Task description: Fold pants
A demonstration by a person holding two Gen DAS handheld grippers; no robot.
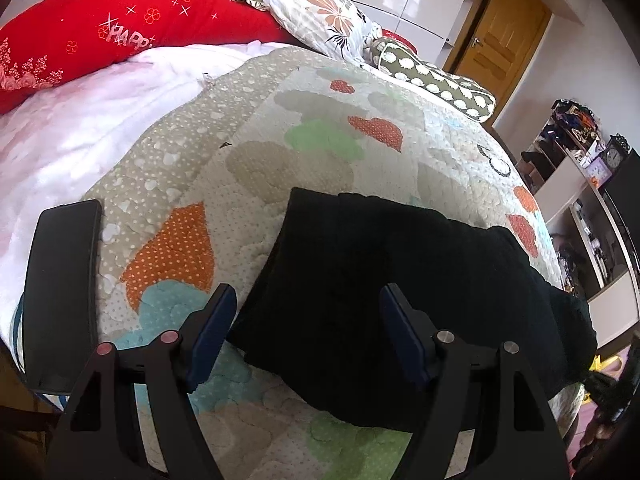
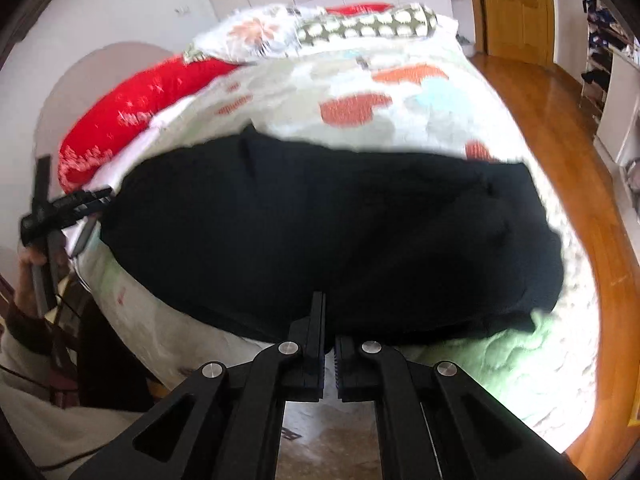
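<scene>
Black pants (image 1: 400,280) lie folded in a flat bundle on the heart-patterned quilt (image 1: 304,120), near the bed's edge. My left gripper (image 1: 308,294) is open above the bundle's left edge, one finger over the quilt and the other over the cloth, with nothing pinched. In the right wrist view the pants (image 2: 320,220) stretch wide across the bed. My right gripper (image 2: 328,308) is shut, its tips at the bundle's near edge; whether cloth is caught between the pads is not visible. The left gripper (image 2: 60,208) also shows at far left, held by a hand (image 2: 32,264).
A flat black slab (image 1: 60,292) lies at the quilt's left edge. A red pillow (image 1: 120,32) and floral pillows (image 1: 320,16) sit at the head of the bed. Wooden floor (image 2: 560,128), shelves (image 1: 580,184) and a door (image 1: 500,32) lie to the right.
</scene>
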